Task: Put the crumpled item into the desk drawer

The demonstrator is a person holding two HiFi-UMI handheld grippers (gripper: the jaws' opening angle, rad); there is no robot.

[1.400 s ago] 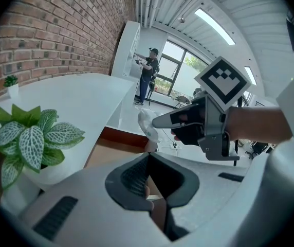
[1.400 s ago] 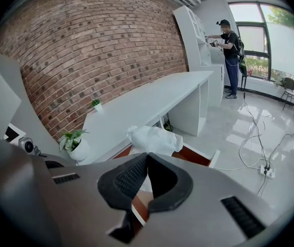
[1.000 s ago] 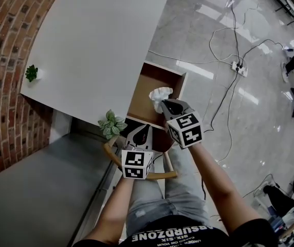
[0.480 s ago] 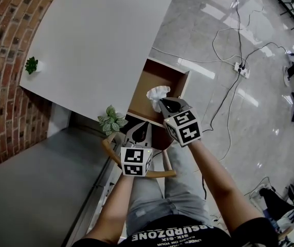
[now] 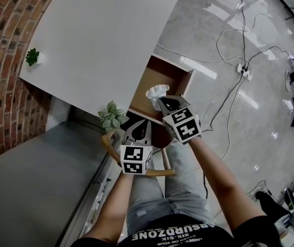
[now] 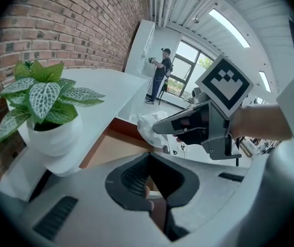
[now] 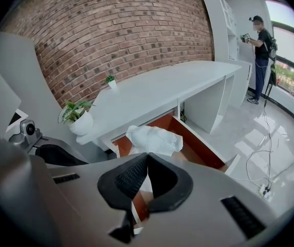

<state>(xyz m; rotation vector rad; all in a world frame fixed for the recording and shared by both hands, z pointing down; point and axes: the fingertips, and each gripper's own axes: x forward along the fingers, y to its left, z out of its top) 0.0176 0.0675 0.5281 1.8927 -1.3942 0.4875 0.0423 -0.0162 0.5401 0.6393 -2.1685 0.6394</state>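
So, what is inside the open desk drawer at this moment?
Only the bare wooden bottom of the drawer shows. The crumpled white paper hangs over it, clamped in the right gripper, not yet dropped. The paper and gripper cover the near part, so that is unknown.

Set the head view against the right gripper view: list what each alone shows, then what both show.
Head view only: the marker cube, the person's forearms, a wooden chair. Right gripper view only: a standing person by the far window. Both: crumpled white paper pinched in the right gripper over the open drawer, the white desk, brick wall.
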